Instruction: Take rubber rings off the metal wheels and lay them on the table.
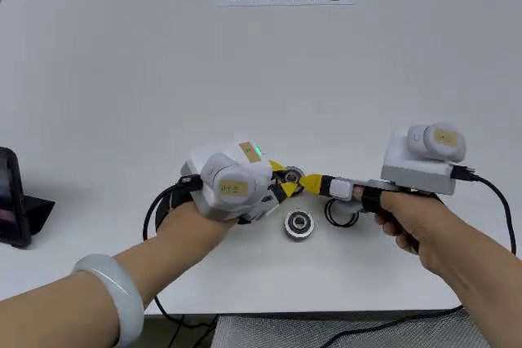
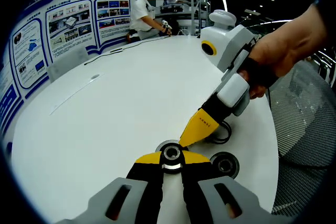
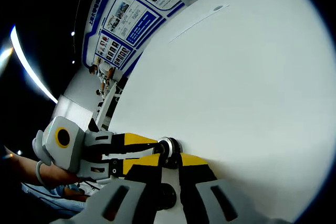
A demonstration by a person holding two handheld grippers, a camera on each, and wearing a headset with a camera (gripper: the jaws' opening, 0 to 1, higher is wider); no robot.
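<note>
Head view: left gripper (image 1: 280, 187) and right gripper (image 1: 308, 182) meet tip to tip above the table (image 1: 163, 79), with a wheel (image 1: 292, 182) between them. A second wheel (image 1: 299, 224) and loose rubber rings (image 1: 338, 214) lie on the table nearby.
Left gripper view: jaws clamped on the wheel.
Right gripper view: jaw tips at the wheel's rim; cannot tell whether they grip.
</note>
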